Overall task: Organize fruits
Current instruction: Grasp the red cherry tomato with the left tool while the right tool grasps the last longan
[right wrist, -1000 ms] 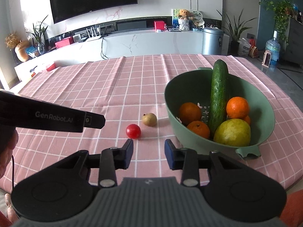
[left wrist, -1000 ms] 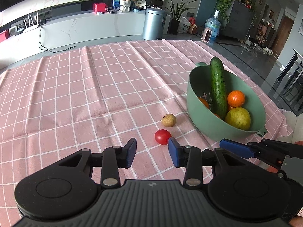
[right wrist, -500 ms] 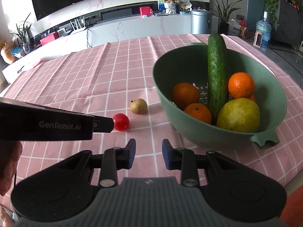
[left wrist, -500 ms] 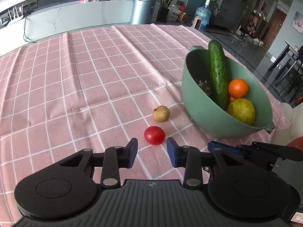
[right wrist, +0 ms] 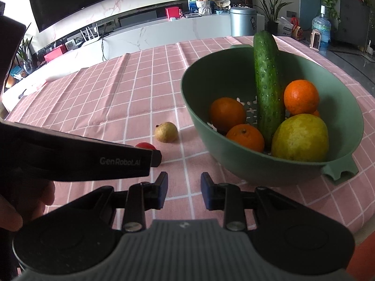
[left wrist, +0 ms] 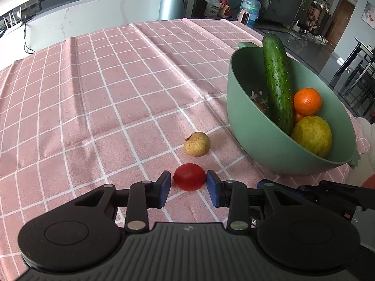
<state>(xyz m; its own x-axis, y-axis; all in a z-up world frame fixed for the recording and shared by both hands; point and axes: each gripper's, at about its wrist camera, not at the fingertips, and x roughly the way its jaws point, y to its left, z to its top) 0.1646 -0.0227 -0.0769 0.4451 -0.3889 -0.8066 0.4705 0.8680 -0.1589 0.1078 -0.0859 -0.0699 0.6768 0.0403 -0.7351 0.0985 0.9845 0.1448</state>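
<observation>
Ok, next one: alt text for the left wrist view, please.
The left gripper brackets a red tomato on the pink checked tablecloth, its jaws having just been closing. A small yellowish fruit lies beyond; right, a green bowl holds a cucumber, oranges and a pear.

A pink cloth (left wrist: 117, 89) gridded in white is seen. The bowl (left wrist: 262, 149) is sage green, the cucumber (left wrist: 277, 82) dark green, the tomato (left wrist: 189, 179) red, the oranges (right wrist: 301, 97) bright orange, the pear (right wrist: 300, 138) yellow-green.

table, pink checked cloth (left wrist: 117, 89) | on it: green bowl (left wrist: 248, 128), tomato (left wrist: 189, 179), small pear (left wrist: 196, 144)
</observation>
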